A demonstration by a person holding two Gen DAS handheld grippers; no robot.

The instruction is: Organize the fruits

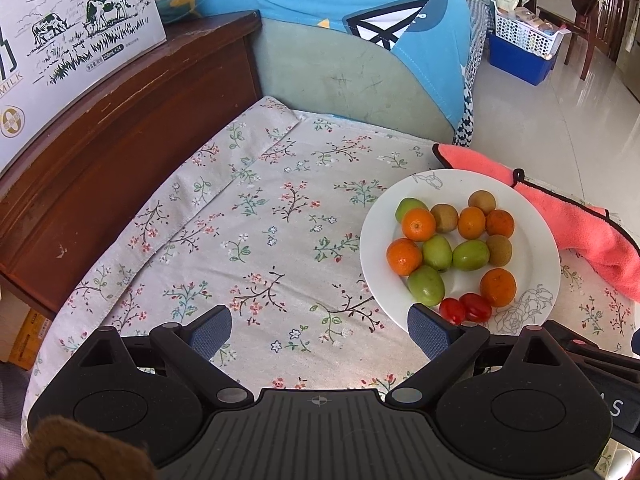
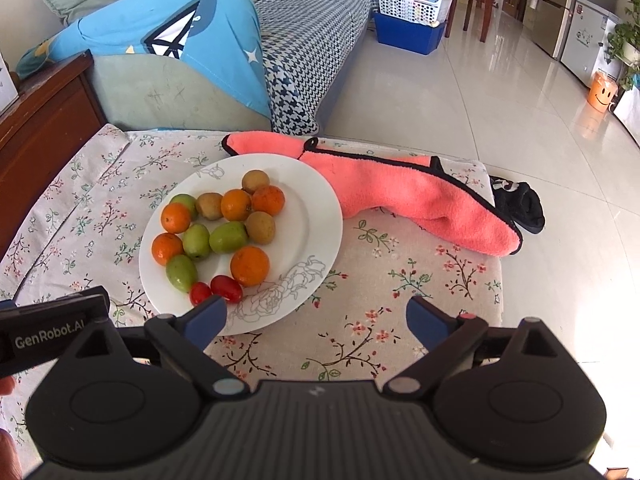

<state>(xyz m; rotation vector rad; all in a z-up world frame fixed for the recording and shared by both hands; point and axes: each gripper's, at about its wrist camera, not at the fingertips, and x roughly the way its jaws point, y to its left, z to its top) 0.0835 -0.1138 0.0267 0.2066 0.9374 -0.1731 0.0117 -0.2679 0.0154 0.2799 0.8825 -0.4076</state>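
Note:
A white plate (image 1: 536, 256) (image 2: 316, 216) on the floral cloth holds several oranges (image 1: 498, 287) (image 2: 249, 266), green fruits (image 1: 426, 285) (image 2: 181, 273), brown kiwis (image 1: 499, 249) (image 2: 260, 227) and two red cherry tomatoes (image 1: 475, 307) (image 2: 226, 289). My left gripper (image 1: 320, 334) is open and empty over the cloth, left of the plate, its right finger at the plate's near rim. My right gripper (image 2: 316, 320) is open and empty, at the plate's near right rim. The left gripper's body also shows in the right wrist view (image 2: 52, 330).
A pink towel (image 1: 576, 220) (image 2: 404, 196) lies behind and right of the plate, a black item (image 2: 520, 204) beyond it. A wooden cabinet (image 1: 120, 140) with a milk carton box (image 1: 72, 28) stands left. A sofa with a blue cover (image 1: 340, 12) is behind.

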